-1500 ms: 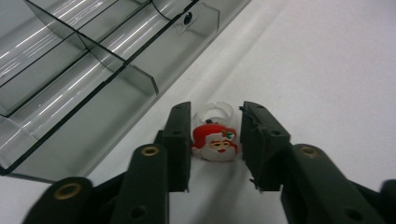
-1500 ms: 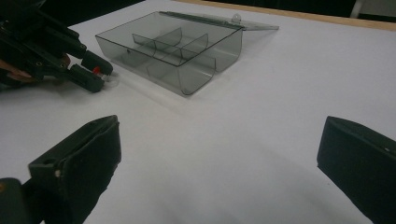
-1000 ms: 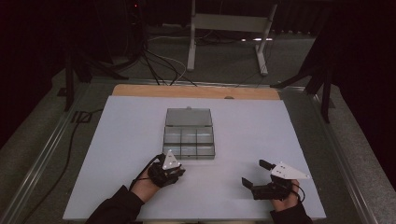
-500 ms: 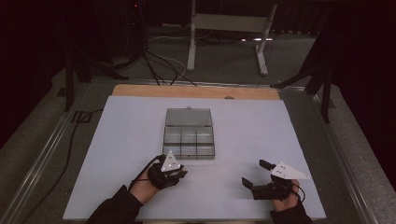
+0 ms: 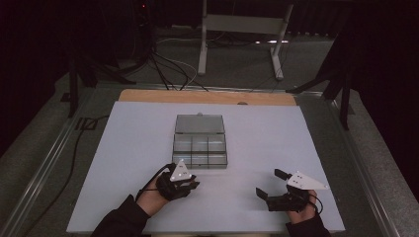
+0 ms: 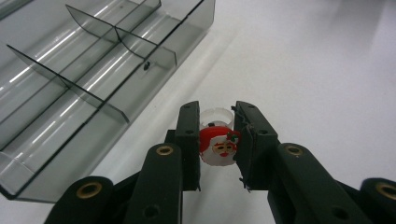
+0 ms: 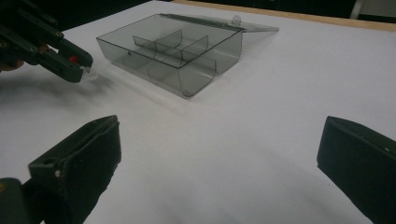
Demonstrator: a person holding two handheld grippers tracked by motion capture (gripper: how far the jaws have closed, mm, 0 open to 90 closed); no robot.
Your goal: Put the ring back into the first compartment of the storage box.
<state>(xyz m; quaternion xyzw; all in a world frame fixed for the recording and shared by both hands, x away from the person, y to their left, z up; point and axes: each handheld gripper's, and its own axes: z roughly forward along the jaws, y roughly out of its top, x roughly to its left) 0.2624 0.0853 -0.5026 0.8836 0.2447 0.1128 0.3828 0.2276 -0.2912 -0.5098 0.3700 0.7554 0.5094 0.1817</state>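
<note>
In the high view, the person's two hands come in at the near edge of the white tabletop (image 5: 123,148), each one carrying a black gripper. The right gripper (image 5: 271,185) sits at about 4 o'clock from the table's middle, its grey three-cornered plate on top. Its jaws stand wide apart with nothing between them; in the right gripper view they rise at the two bottom corners over bare white surface.

The left gripper (image 5: 193,183) lies at about 7 o'clock from the middle, well apart from the right one. In the left gripper view (image 6: 215,140) its jaws are closed on a small Santa ring (image 6: 219,147): a red-and-white Santa face on a pale plastic band, pinched from both sides by the pads. The ring is held just above the tabletop, close beside the near edge of the box. From the right gripper view the same gripper (image 7: 79,70) shows at 10 o'clock, a spot of red at its tip.

Just beyond the left gripper, at 12 o'clock from it, stands a clear grey compartment box (image 5: 200,150), divided by thin walls into cells. Its lid (image 5: 199,124) lies flat and open on the far side.

Farther off, a wooden strip (image 5: 207,97) edges the table's far side. Behind it on the dark floor are cables (image 5: 168,71) and a pale metal stand (image 5: 242,29).
</note>
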